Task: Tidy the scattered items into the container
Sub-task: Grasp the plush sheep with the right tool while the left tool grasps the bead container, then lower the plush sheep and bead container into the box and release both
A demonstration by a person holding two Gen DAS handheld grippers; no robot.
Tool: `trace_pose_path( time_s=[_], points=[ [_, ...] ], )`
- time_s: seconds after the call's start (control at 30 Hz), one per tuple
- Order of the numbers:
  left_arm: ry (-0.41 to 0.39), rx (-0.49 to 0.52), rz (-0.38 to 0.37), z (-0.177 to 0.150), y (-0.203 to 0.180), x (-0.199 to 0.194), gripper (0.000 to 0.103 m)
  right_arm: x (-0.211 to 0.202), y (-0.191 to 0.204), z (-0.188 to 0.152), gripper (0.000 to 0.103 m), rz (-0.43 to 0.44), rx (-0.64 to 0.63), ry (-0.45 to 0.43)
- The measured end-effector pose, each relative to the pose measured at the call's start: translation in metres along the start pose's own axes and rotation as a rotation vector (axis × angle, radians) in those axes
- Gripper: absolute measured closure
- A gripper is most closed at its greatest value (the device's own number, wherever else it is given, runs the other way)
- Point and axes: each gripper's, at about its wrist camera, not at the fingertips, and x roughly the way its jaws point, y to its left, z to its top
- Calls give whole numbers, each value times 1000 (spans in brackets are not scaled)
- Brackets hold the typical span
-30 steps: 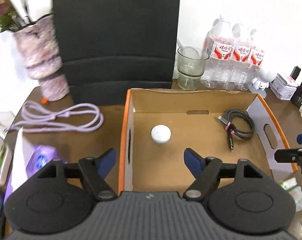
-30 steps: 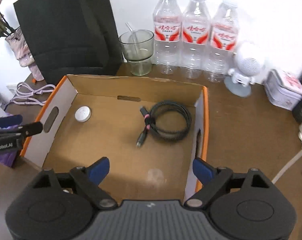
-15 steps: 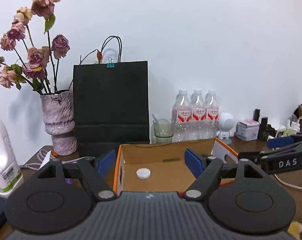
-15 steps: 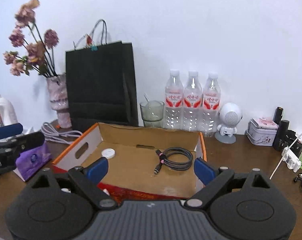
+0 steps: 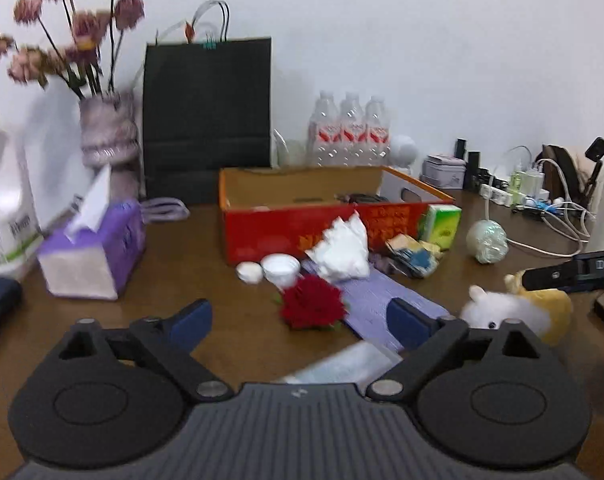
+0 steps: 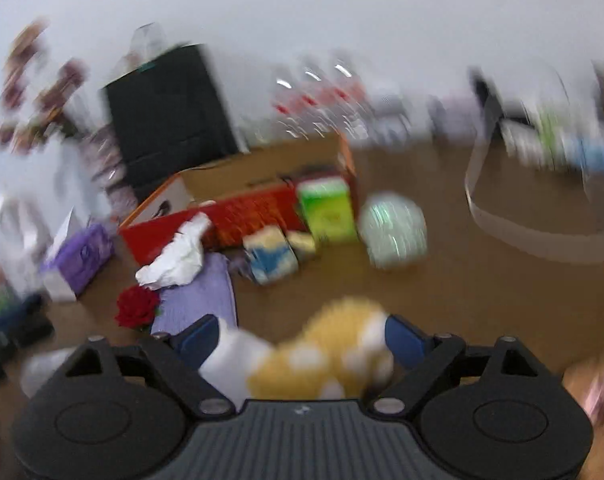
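While blurred, plush toy (image 6: 318,360) lies crosswise between right tongs (image 6: 298,340).

A home desk: dried flowers in a vase (image 5: 108,136), tissue box (image 5: 92,250), tangled chargers (image 5: 542,204).

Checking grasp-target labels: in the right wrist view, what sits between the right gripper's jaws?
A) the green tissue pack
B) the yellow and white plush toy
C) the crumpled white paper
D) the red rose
B: the yellow and white plush toy lies between the wide-open jaws of the right gripper; the view is too blurred to tell whether they touch it. The red rose lies off to the left.
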Motion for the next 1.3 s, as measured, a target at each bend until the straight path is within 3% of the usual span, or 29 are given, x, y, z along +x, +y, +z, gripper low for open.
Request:
trace_pose_path(
  time_s=[0.07,0.13,0.2,0.33,0.4,0.47,0.5,0.53,0.6,0.7,0.77,0.83,0.9,0.97,1.03,1.13,1.3],
  points=[
    [19,3,-13,-2,-2,4,27,8,-7,-3,20,-9,35,27],
    [19,4,-28,-9,-4,2,58,17,-9,-1,30,-21,28,42],
    [10,26,-52,-17,-11,-6,67,21,-5,-2,35,-22,3,50],
    [-48,149,-23,-44,-40,-31,66,19,3,-6,39,0,-100,63],
    [-25,151,-26,-56,-48,-39,66,16,4,-10,39,12,-127,56],
    [-61,157,1,-68,-53,-51,66,10,3,-15,39,34,-139,46],
    [-59,175,28,-72,-56,-55,60,8,3,-17,39,42,-143,47],
    [-53,184,63,-74,-58,-58,43,5,3,-18,39,52,-153,50],
    [-75,170,113,-76,-57,-70,22,0,5,-20,39,63,-175,64],
    [-62,127,119,-72,-48,-90,13,-9,7,-18,42,63,-169,75],
    [-36,95,82,-71,-42,-99,8,-15,9,-15,42,78,-164,75],
    [-8,94,11,-71,-37,-99,8,-16,9,-11,42,83,-158,79],
    [27,122,2,-72,-35,-91,9,-12,11,-10,42,88,-163,91],
    [71,135,1,-72,-32,-82,16,-4,12,-10,42,83,-167,118],
    [101,113,-49,-74,-24,-76,31,3,14,-10,42,70,-183,144],
    [140,104,-92,-77,-16,-69,33,7,18,-13,53,91,-212,182],
    [160,167,-93,-81,-18,-62,37,9,30,-12,57,70,-287,217]
  ],
)
